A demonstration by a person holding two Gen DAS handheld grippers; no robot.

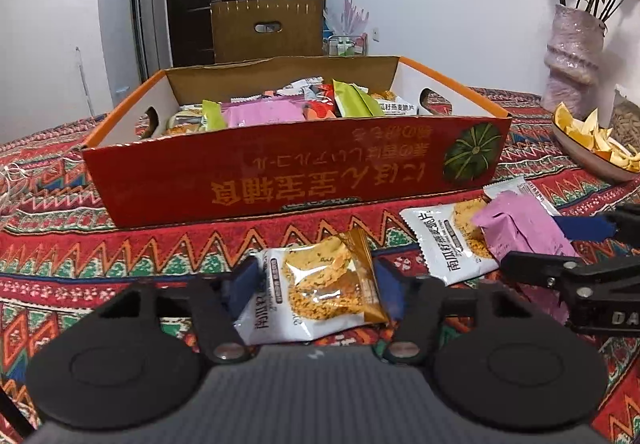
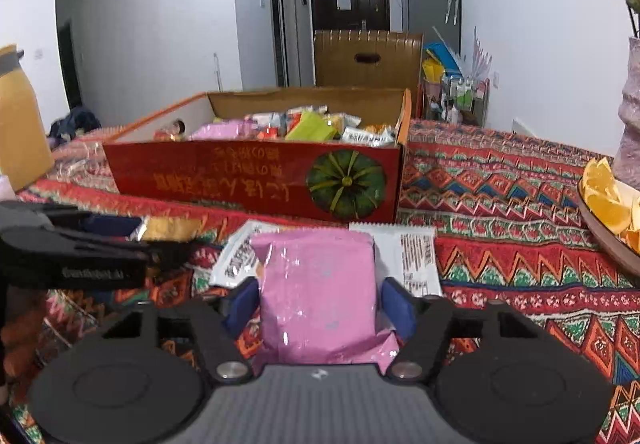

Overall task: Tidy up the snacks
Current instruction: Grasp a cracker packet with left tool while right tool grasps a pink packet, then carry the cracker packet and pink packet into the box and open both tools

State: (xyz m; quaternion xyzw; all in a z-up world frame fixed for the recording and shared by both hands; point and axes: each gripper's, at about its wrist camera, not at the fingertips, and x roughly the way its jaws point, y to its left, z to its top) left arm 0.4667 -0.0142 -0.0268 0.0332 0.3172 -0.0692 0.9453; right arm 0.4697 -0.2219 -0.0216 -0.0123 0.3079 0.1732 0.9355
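A red cardboard box (image 1: 280, 179) holding several snack packets stands on the patterned tablecloth; it also shows in the right wrist view (image 2: 256, 179). My left gripper (image 1: 316, 284) is shut on a white and orange oat crisp packet (image 1: 320, 284) in front of the box. My right gripper (image 2: 320, 304) is shut on a pink packet (image 2: 320, 296), which also shows at the right of the left wrist view (image 1: 520, 232). A second white oat crisp packet (image 1: 444, 240) lies under the pink one. The right gripper's fingers (image 1: 584, 228) show there too.
A plate of orange peel (image 1: 592, 139) and a pink vase with flowers (image 1: 572, 51) stand at the right. A yellow bottle (image 2: 20, 123) stands at the far left. The left gripper (image 2: 80, 248) shows at the left of the right wrist view. A chair back (image 1: 268, 27) is behind the box.
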